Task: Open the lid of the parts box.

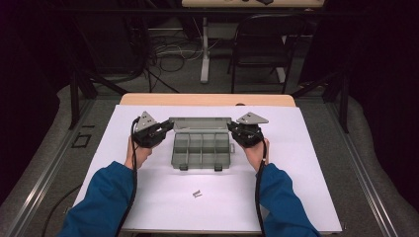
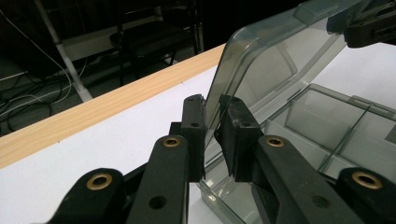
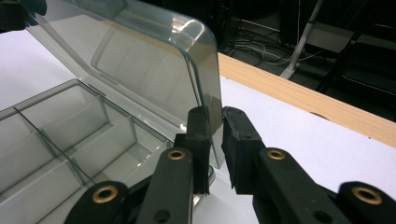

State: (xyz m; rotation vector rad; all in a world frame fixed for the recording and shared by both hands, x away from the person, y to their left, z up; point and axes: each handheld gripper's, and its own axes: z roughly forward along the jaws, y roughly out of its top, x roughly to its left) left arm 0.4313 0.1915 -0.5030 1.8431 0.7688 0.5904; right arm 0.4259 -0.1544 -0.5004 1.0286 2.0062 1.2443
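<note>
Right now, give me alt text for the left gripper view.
The left gripper pinches one side edge of the raised smoky clear lid of a divided organizer box, which sits on a white table.

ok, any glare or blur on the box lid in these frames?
High view: even light, dark surround, organizer box small but sharp. Left gripper view: lid carries pale reflections, near tongs slightly soft. Right gripper view: bright glare streak on the lid's curved corner, background cables blurred.
</note>
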